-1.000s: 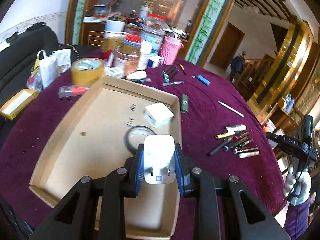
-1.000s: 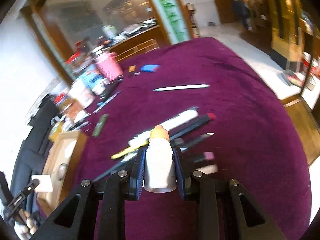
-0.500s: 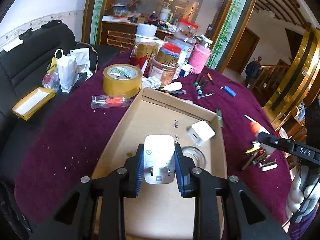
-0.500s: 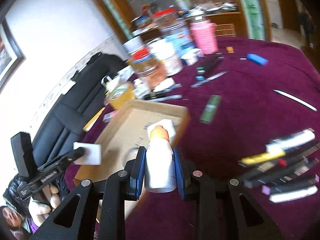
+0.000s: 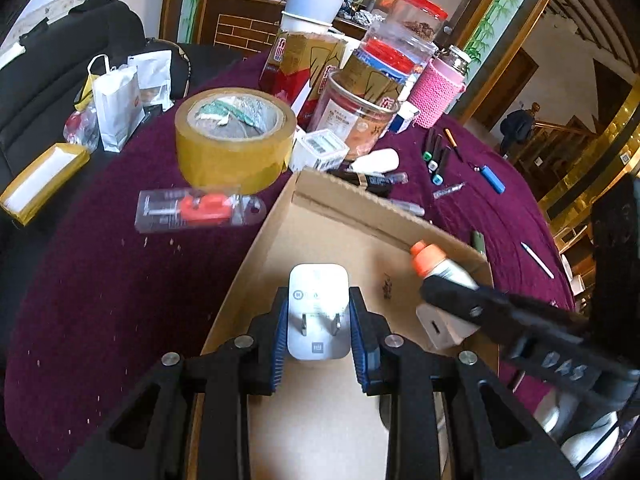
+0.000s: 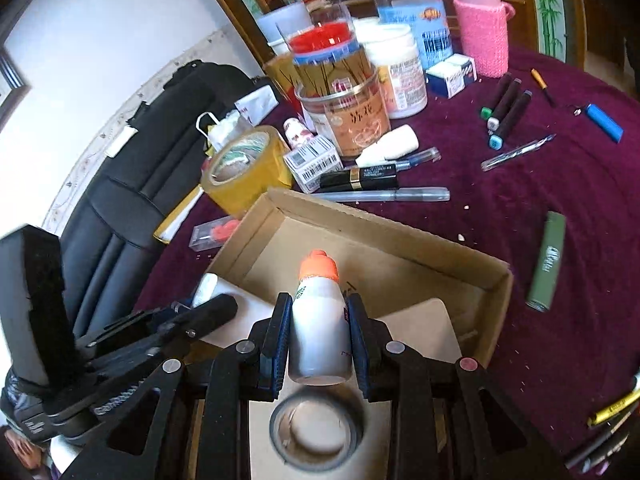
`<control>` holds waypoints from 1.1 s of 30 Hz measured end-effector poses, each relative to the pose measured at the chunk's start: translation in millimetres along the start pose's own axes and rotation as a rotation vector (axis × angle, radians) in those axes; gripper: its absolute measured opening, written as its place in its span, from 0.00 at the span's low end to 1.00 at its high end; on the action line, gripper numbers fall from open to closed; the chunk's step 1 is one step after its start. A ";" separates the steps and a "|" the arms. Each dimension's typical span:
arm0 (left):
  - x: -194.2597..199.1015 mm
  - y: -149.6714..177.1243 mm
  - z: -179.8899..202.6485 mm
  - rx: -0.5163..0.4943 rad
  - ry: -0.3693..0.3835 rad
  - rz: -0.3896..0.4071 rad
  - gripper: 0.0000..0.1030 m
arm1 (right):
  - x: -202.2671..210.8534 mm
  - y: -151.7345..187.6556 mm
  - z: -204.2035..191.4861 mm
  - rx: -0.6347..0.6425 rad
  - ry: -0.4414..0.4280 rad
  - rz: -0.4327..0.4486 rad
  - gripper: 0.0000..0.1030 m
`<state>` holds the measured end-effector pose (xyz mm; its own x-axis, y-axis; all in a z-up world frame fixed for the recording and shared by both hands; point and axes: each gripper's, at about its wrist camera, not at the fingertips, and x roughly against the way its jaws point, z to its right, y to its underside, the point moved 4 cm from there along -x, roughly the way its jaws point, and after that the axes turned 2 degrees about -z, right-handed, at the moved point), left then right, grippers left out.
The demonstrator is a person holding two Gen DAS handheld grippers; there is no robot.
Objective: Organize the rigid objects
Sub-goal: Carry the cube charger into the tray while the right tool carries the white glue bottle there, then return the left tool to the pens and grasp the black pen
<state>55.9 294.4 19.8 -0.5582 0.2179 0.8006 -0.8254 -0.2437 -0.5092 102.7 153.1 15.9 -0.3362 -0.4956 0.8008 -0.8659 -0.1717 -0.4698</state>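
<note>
Left gripper [image 5: 319, 330]: white plug adapter [image 5: 318, 317] pinched, held over cardboard tray [image 5: 256, 248] | Right gripper [image 6: 319, 338]: orange-capped bottle [image 6: 319, 320] pinched, tape ring [image 6: 316, 432] at 6 o'clock | Step judged: placing; next, lowering and release required.

Left gripper [image 5: 319, 316] angled downward, jaws clamped, right gripper [image 6: 319, 334] just beside it, likewise angled and clamped
</note>
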 end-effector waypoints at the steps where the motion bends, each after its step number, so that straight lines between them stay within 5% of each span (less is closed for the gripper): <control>1: -0.9 -2.1 0.5 0.002 -0.002 0.004 0.26 | -4.3 -1.5 0.6 -0.001 0.002 -0.003 0.29; 3: -0.2 -8.1 2.6 0.009 0.003 0.024 0.29 | -11.9 -3.2 3.4 -0.005 0.009 -0.011 0.29; 8: 7.4 -18.3 10.6 0.010 0.032 0.068 0.59 | -20.5 -8.4 10.0 -0.027 0.015 -0.011 0.36; 10: 12.2 -20.8 14.0 0.011 0.041 0.079 0.62 | -15.8 -10.1 11.4 -0.041 0.003 0.001 0.54; 17: 35.9 -12.3 12.5 0.051 0.081 0.102 0.68 | 33.3 -7.5 15.7 -0.028 0.013 0.098 0.62; 21: 48.8 4.1 13.2 0.026 0.055 0.104 0.68 | 74.4 12.7 35.7 -0.014 0.067 0.177 0.65; 23: 54.5 14.4 17.1 -0.043 -0.017 0.110 0.67 | 92.1 27.2 49.2 -0.003 0.104 0.202 0.65; 24: 58.0 18.5 19.1 -0.079 -0.063 0.126 0.63 | 98.3 33.5 55.7 -0.003 0.119 0.209 0.65; 26: 60.8 25.1 22.2 -0.138 -0.140 0.137 0.38 | 112.2 49.9 71.7 -0.012 0.145 0.221 0.65; 28: 58.0 27.7 22.8 -0.152 -0.157 0.114 0.29 | 125.2 64.2 86.3 -0.032 0.161 0.235 0.65; 33: 17.3 13.1 23.9 -0.099 -0.181 -0.003 0.27 | 149.7 90.3 124.6 -0.129 0.160 0.265 0.65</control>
<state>37.4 272.3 34.6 -0.5389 0.0429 0.8413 -0.8363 -0.1470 -0.5282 20.3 -42.6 47.1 -0.6008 -0.3672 0.7101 -0.7771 0.0598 -0.6266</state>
